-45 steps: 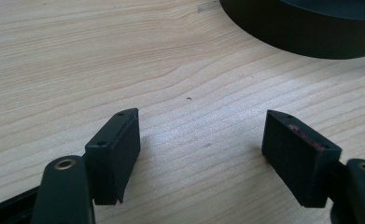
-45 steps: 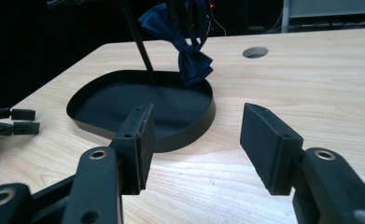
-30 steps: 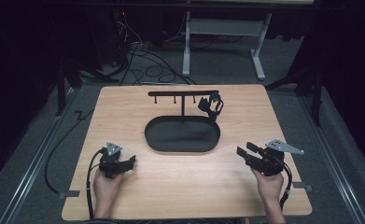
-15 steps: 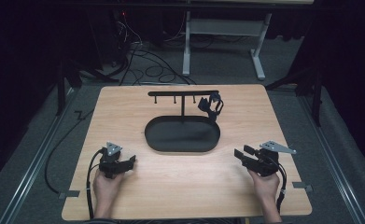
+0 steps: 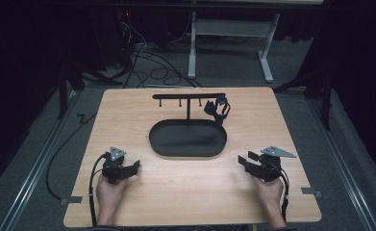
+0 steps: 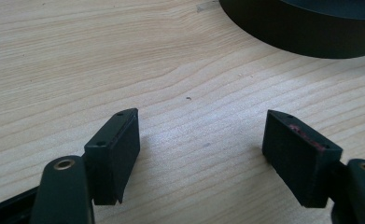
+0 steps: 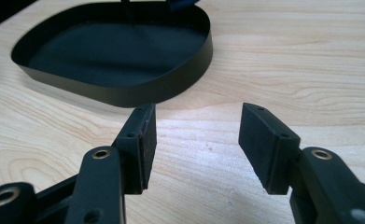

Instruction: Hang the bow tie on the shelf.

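Change: the right gripper [image 5: 247,160] has come down and a little toward the tray [image 5: 187,150] since the earlier frames; the left gripper [image 5: 131,166] has kept its place.
Tray look: black, oval, with a low upright wall and a flat dark floor; nothing lies in it.
Stand: a thin black post rises from the far side of the tray and carries a crossbar [image 5: 188,96] with small pegs under it.
Dark thing: a small black object [image 5: 218,109] hangs at the right end of the crossbar, above the far right rim of the tray; I cannot tell what it is.
Tray place: about the middle of the table [image 5: 128,115], between the two grippers and farther from the person than both.
Left gripper: near the left front of the tray, well apart from it; in the left gripper view the jaws stand wide apart with only bare wood between them, and the tray wall [image 6: 301,32] is at the upper right.
Right gripper: near the right front of the tray, not touching; in the right gripper view the jaws stand apart and hold nothing, and the tray [image 7: 124,93] lies just ahead and to the left.
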`<state>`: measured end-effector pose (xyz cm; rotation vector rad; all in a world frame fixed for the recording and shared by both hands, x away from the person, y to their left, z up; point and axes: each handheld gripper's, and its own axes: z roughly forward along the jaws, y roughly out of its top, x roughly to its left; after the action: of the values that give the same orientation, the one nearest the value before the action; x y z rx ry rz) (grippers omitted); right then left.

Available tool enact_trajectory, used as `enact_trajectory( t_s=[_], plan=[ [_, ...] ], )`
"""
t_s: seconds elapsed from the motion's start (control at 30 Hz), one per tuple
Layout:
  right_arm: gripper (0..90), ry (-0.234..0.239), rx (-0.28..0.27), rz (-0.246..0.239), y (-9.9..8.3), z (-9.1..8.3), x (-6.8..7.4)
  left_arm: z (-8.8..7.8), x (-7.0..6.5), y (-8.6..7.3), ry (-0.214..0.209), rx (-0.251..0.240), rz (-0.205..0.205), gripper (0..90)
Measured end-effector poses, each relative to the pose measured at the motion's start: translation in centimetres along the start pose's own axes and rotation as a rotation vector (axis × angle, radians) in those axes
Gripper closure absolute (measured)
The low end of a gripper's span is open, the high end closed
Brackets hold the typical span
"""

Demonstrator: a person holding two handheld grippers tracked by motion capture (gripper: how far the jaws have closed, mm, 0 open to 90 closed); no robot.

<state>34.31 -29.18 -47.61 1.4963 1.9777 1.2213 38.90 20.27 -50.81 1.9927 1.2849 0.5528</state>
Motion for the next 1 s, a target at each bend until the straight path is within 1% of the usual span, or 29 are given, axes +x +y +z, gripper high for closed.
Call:
enact_trajectory(
  t_s=[0.2,0.27,0.67,0.77,0.9,1.0],
  plan=[
    [48.0,-0.025,0.020,-0.017,-0.1,0.5,0.0,0.0,0.0,0.0,0.000,0.000,0.000,28.0],
    [47.9,-0.030,0.030,-0.011,-0.2,0.7,0.0,0.0,0.0,0.0,0.000,0.000,0.000,28.0],
    [47.6,-0.068,0.079,-0.036,-0.8,1.8,0.2,0.0,0.0,0.0,-0.002,0.002,0.001,27.8],
    [47.6,-0.071,0.082,-0.037,-0.9,1.9,0.2,0.0,0.0,0.0,-0.002,0.002,0.001,27.8],
    [47.3,-0.091,0.094,-0.054,-1.0,2.1,0.3,0.0,0.0,0.0,-0.001,0.001,0.001,27.9],
    [47.0,-0.095,0.097,-0.053,-1.0,2.3,0.4,0.0,0.0,0.0,-0.001,0.001,0.001,27.9]
  ],
)
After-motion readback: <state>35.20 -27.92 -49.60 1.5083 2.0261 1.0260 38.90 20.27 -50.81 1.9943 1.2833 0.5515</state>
